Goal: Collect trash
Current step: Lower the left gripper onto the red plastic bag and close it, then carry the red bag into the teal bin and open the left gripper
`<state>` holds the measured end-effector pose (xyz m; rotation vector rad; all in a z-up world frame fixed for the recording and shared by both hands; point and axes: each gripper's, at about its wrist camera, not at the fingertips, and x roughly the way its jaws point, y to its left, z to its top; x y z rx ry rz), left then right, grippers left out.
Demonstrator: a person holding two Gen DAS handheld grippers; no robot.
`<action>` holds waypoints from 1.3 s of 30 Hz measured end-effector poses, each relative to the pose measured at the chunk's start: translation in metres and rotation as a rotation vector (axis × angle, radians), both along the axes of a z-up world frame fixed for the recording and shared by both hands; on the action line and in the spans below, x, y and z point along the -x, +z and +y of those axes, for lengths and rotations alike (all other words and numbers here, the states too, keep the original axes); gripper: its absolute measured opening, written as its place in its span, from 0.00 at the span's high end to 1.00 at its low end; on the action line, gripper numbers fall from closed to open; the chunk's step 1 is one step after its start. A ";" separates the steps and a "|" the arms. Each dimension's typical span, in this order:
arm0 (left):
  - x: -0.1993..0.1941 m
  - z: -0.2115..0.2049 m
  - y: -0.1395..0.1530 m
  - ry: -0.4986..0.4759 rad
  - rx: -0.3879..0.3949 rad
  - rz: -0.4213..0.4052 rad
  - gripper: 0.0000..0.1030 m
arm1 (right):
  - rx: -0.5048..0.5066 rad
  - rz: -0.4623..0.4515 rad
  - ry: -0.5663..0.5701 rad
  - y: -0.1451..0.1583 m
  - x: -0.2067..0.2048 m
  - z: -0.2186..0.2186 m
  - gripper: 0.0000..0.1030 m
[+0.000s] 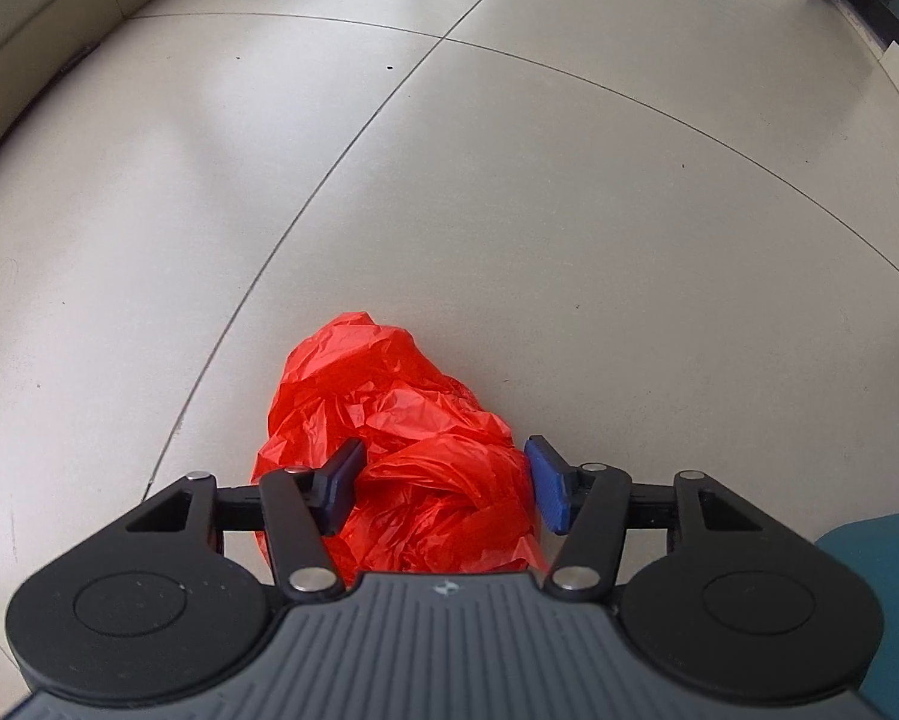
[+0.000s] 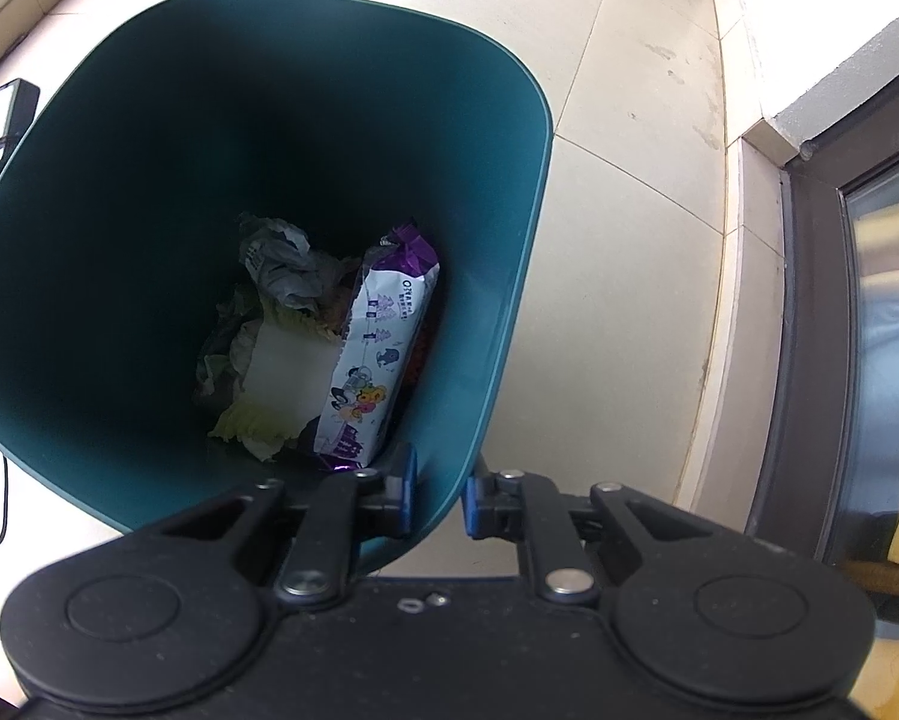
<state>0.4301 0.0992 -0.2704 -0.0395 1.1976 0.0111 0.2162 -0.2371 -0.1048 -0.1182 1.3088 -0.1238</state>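
Underfoot, pale grey tiled floor (image 1: 569, 180) w/ thin dark grout lines fills most of the left wrist view; same floor shows cream-toned in the right wrist view, running to a stone threshold and dark-framed glass door (image 2: 857, 330) at the right edge.

Next biggest: deep teal plastic trash bin (image 2: 59, 300) w/ rounded-square mouth, seen from above in the right view. Its near wall sits between the blue pads of the right hand-held gripper (image 2: 440, 498), jaws nearly closed and clamped on the rim, one pad inside, one outside. A teal corner at the lower right of the left view is prob. the same bin.

Inside the bin, at the bottom: pale cabbage leaf w/ white stalk (image 2: 281, 372), a purple-and-white printed snack wrapper (image 2: 383, 348) leaning against the right wall, and crumpled grey paper (image 2: 281, 264) behind them, touching the leaf.

On the floor: crumpled bright red thin plastic bag (image 1: 389, 414), lying just right of a grout line. Left hand-held gripper (image 1: 443, 486) is down over its near end, jaws abt half open, bag bunched between them. Both blue pads meet the plastic's sides; can't tell if they squeeze it yet.

Small dark specks dot the tiles further off.
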 end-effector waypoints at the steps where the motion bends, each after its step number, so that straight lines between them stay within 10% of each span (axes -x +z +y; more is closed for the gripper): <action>1: 0.003 0.002 0.004 0.002 -0.014 -0.007 0.45 | 0.005 -0.004 0.003 0.000 0.001 0.001 0.87; 15: 0.071 -0.004 0.169 -0.151 0.133 -0.165 0.46 | -0.027 -0.047 0.025 0.008 0.011 -0.003 0.86; 25: 0.131 -0.091 0.309 -0.460 0.221 -0.341 0.45 | -0.046 -0.062 0.043 0.012 0.016 -0.005 0.86; 39: 0.166 -0.216 0.243 -0.749 0.132 -0.121 0.45 | -0.059 -0.076 0.039 0.017 0.018 -0.008 0.86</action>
